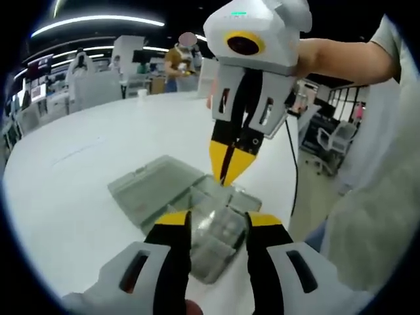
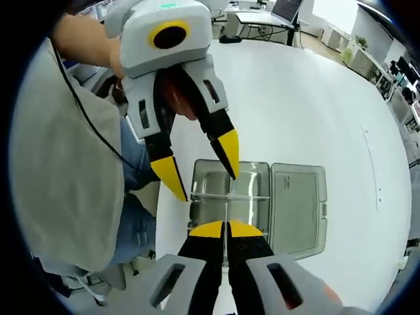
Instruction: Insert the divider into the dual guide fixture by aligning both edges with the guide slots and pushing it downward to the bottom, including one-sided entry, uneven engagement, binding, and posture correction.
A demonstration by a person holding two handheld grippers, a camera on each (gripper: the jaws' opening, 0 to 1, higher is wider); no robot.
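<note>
1. One clear plastic box (image 2: 259, 197) lying open on the white bench (image 2: 315, 98), hinged lid (image 2: 298, 207) folded flat to the right in the right gripper view; same box (image 1: 190, 210) seen just beyond the jaws in the left gripper view.
2. One thin clear divider (image 2: 227, 220) standing on edge inside the box tray, crossing a second clear strip (image 2: 230, 196) that runs across the tray; hard to tell how deep either sits.
3. Right gripper (image 2: 226, 229) clenched on the divider's top edge, yellow tips almost touching; same gripper (image 1: 230, 164) seen in the left gripper view pointing down into the box.
4. Left gripper (image 1: 216, 220) released, jaws spread wide and straddling the near end of the box; seen from the other side (image 2: 200, 164) hovering over the tray's left edge, holding nothing.
5. Likely handling: light, stiff, thin, smooth, see-through and so hard to track; prone to tilting and jamming if one edge leads.
6. Best hold judged to be mid top edge, pressing straight down, with the free gripper steadying the box.
7. Count: one box, two clear strips, two grippers.
8. Further back: other benches, chairs, a standing person.
</note>
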